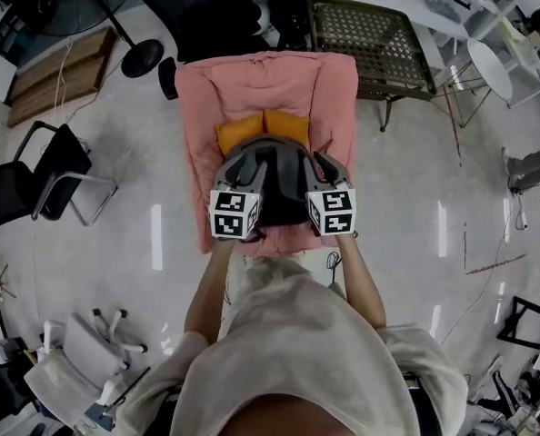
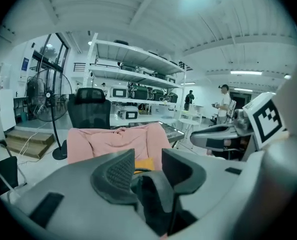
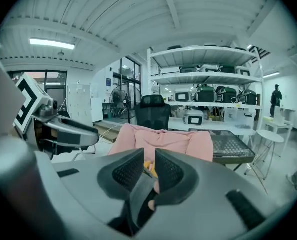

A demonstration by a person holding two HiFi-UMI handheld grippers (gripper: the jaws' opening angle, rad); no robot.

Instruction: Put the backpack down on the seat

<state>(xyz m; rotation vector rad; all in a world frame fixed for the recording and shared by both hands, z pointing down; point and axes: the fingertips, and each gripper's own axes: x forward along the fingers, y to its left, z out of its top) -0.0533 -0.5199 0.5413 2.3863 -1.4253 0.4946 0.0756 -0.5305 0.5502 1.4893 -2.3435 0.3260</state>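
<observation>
The backpack (image 1: 284, 193), black with orange parts (image 1: 243, 133), hangs between my two grippers over the front of the pink-covered seat (image 1: 261, 80). In the head view my left gripper (image 1: 247, 162) is at the pack's left side and my right gripper (image 1: 329, 166) at its right. In the left gripper view the left gripper (image 2: 146, 166) is closed on a black strap (image 2: 156, 199), with the pink seat (image 2: 113, 139) beyond. The right gripper (image 3: 149, 166) pinches another black strap (image 3: 138, 199) in a narrow gap. Most of the pack is hidden under the grippers.
A black office chair (image 1: 206, 7) stands behind the seat, a mesh-topped table (image 1: 370, 44) at its right, a fan base (image 1: 143, 57) at the left. A black chair (image 1: 43, 180) and a white chair (image 1: 79, 361) stand to my left. Shelves (image 2: 133, 79) and people (image 2: 223, 101) are far off.
</observation>
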